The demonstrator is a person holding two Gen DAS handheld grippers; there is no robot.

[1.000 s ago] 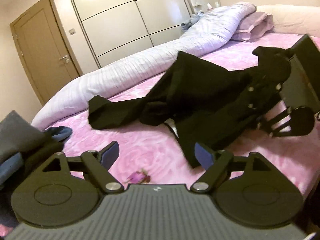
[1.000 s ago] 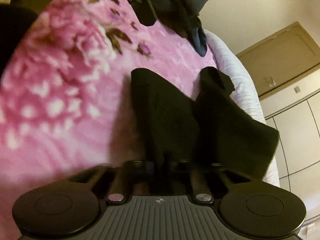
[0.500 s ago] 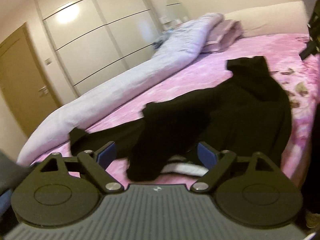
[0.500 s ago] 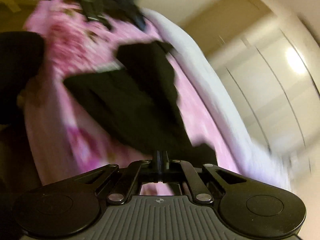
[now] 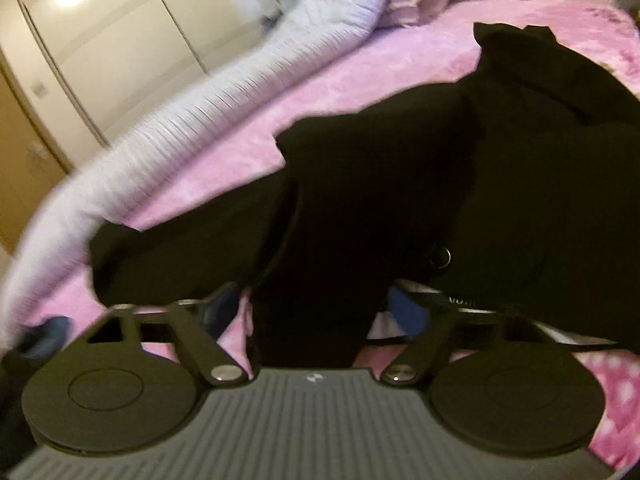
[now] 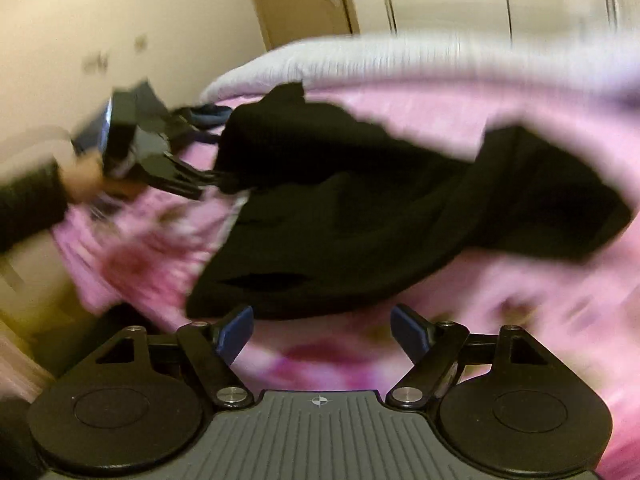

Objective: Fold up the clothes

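Your left gripper: fingers spread apart, a fold of the black garment lying between them on the pink bedspread. Your right gripper: fingers apart, empty; garment just ahead of the fingertips.

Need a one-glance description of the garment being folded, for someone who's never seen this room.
Start at the bed with the pink floral cover; a pale lilac rolled duvet runs along its far side. The black garment sprawls across the pink, the only dark item spread there, with a metal snap and a white inner label.
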